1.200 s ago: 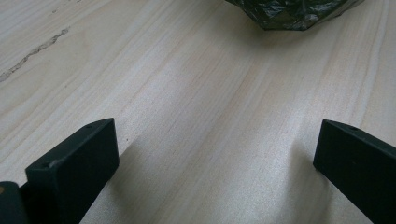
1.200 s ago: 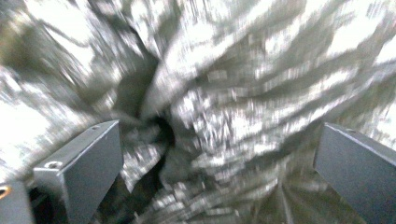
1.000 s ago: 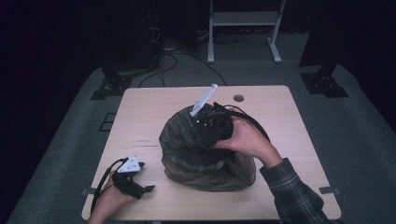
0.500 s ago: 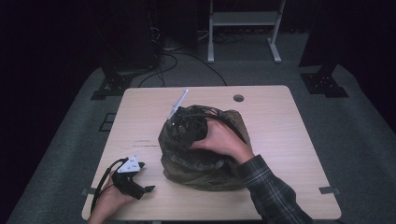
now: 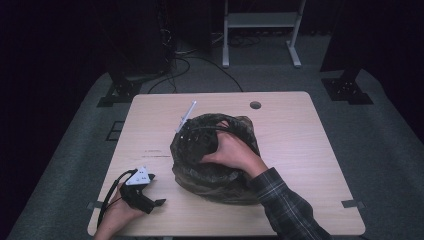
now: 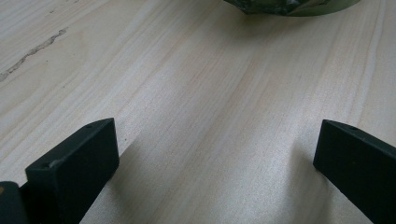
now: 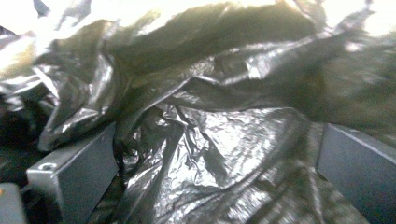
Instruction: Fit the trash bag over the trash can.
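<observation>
This looks like a lab or recording studio: a pale wooden table [image 5: 300,150] stands alone on grey carpet [image 5: 385,150], black curtains all round. Black stand feet [image 5: 117,92] sit at 10 and 2 o'clock, loose cables [image 5: 200,62] and a white metal frame [image 5: 260,30] at 12.

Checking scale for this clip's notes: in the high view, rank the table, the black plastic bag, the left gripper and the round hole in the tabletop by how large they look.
1. table
2. black plastic bag
3. left gripper, nearer the camera, so flattered slightly
4. round hole, plainly the smallest
</observation>
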`<state>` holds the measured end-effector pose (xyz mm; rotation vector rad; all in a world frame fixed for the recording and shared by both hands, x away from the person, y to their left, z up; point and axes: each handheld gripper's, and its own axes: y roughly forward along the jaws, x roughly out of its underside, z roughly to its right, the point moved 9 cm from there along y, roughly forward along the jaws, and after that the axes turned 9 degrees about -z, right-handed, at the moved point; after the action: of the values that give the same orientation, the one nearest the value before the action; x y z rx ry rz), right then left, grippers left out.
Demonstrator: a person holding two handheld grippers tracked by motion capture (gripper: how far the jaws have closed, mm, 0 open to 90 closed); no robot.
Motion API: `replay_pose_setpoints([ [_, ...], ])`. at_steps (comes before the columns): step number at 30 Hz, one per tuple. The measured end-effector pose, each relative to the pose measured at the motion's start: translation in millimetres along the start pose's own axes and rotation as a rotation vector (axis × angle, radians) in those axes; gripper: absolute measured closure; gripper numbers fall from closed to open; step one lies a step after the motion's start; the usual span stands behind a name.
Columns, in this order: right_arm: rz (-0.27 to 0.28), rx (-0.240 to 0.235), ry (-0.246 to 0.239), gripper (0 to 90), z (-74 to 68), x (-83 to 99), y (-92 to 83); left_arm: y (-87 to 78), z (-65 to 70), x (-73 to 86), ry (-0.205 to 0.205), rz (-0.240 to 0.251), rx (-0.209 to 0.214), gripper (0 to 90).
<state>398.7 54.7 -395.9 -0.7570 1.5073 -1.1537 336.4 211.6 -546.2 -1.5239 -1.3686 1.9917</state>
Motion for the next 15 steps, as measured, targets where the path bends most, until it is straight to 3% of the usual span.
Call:
replay_pose_setpoints([
  [8,0.034,0.032,0.043,0.0,20.0,19.2,-28.3,0.0,-0.1,0.0,0.001,0.000,0.000,0.0],
  [15,-0.057,0.057,0.085,0.0,30.6,32.2,-14.4,-0.1,-0.1,0.1,0.003,-0.001,0.000,0.0],
])
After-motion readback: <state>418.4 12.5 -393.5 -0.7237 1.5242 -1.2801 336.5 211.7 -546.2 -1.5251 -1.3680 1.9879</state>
